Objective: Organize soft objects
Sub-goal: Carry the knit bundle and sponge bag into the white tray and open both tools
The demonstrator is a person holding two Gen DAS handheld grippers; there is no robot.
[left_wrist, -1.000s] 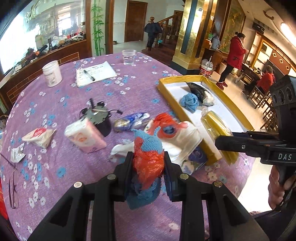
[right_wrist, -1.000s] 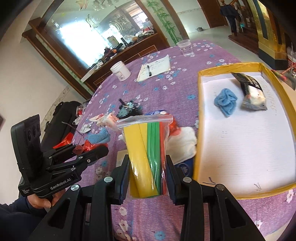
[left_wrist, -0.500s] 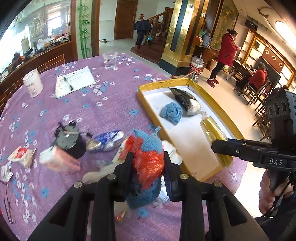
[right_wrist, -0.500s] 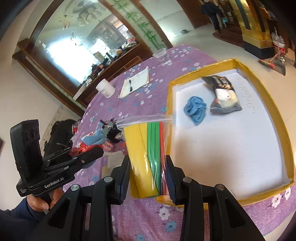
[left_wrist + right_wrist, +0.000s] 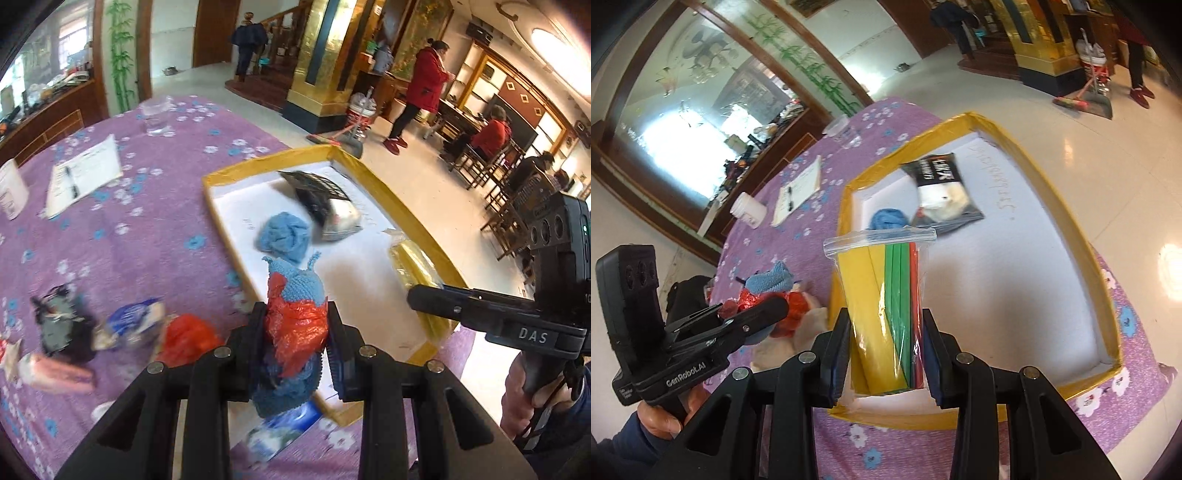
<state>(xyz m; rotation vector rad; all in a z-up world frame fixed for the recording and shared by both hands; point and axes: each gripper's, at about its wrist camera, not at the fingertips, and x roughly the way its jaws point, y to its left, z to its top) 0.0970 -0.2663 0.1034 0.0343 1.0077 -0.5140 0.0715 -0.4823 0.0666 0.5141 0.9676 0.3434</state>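
Note:
My left gripper (image 5: 295, 339) is shut on a blue knitted toy wrapped in red plastic (image 5: 297, 314), held over the near left edge of the yellow-rimmed white tray (image 5: 417, 225). My right gripper (image 5: 885, 347) is shut on a clear zip bag of yellow, green and red foam sheets (image 5: 886, 306), held above the tray's (image 5: 1067, 221) near left corner. In the tray lie a blue knitted ball (image 5: 284, 236) and a black-and-white snack packet (image 5: 328, 206). The right gripper (image 5: 436, 295) shows at the right of the left wrist view, the left gripper (image 5: 753, 314) at the left of the right wrist view.
On the purple flowered cloth (image 5: 129, 229) lie a red plastic bag (image 5: 188, 336), a blue wrapped packet (image 5: 136, 317), a black gadget (image 5: 59, 321), a pink tissue pack (image 5: 55, 373), a notepad with pen (image 5: 81, 173), a white jar (image 5: 748, 212) and a glass (image 5: 157, 114). People stand and sit beyond the table.
Both grippers have moved sideways across the table toward the tray, each keeping its object. The loose items on the cloth have slid to the left of the left wrist view.

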